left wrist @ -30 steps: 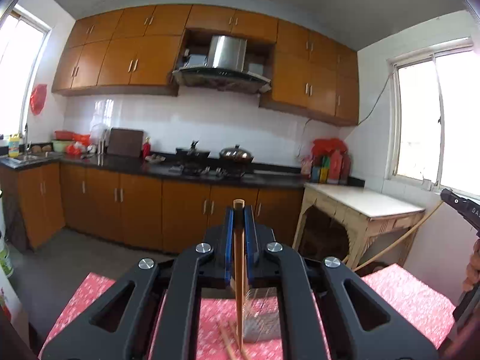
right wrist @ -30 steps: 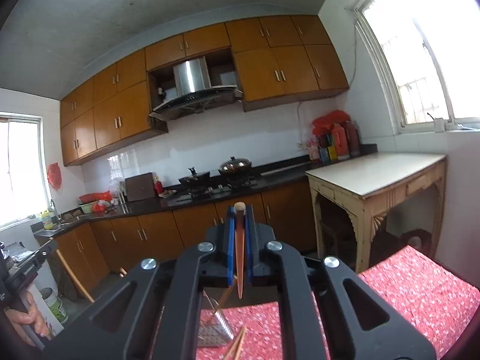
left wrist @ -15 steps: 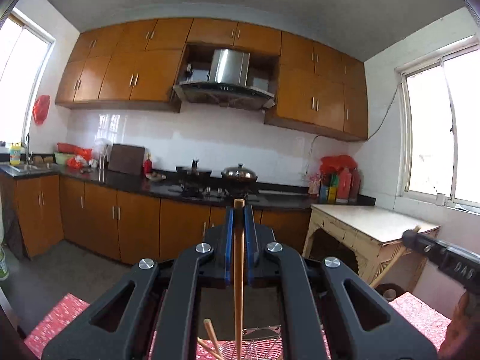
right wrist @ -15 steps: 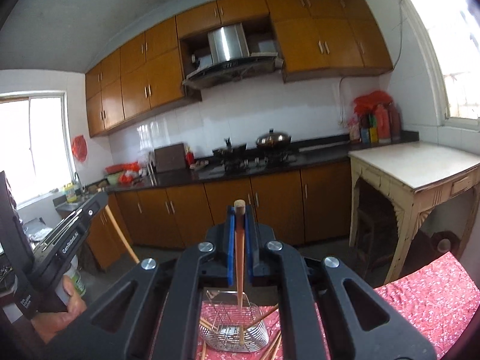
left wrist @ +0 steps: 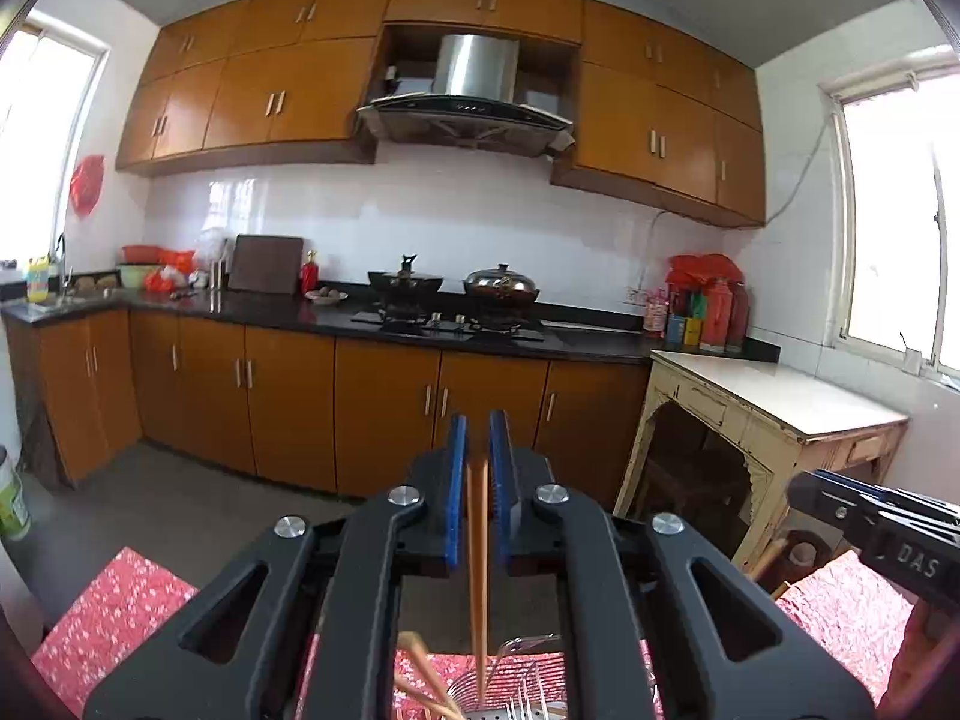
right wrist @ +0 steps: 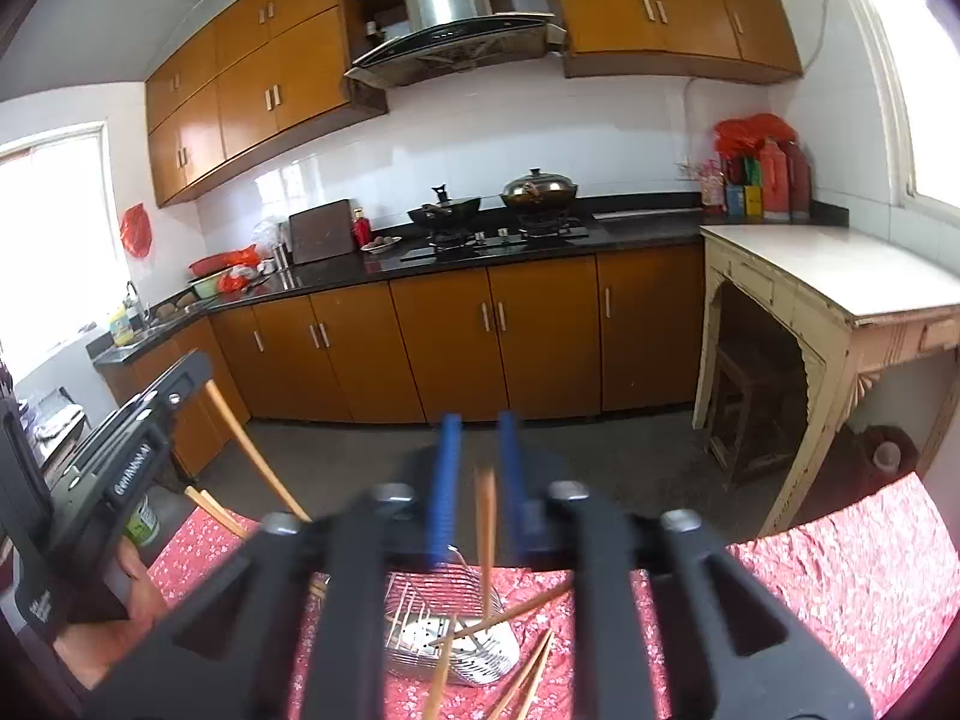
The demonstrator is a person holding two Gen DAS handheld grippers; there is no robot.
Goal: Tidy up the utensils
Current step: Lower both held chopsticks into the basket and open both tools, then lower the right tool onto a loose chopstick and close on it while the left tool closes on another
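A: What's the biggest thing here?

B: The red tablecloth [right wrist: 840,576], a crinkled floral print over the near table. On it stands a wire basket [right wrist: 450,630], shiny steel, rounded, with a perforated plate at its bottom.

A: And the utensils?

B: Wooden chopsticks, slim and pale brown. Several lie in and across the basket [right wrist: 510,615], others on the cloth just beside it [right wrist: 528,681].

A: The grippers?

B: The left gripper [left wrist: 477,468] has its blue ribbed pads slightly parted. An upright chopstick [left wrist: 477,570] stands between them, its lower end down in the basket; I cannot tell whether the pads touch it. From the other camera, a chopstick slants down from that gripper toward the cloth.

A: The right one?

B: The right gripper [right wrist: 478,480] is motion-blurred, jaws set a little wider, clear gaps either side of a chopstick [right wrist: 486,540] that hangs between them with its tip in the basket
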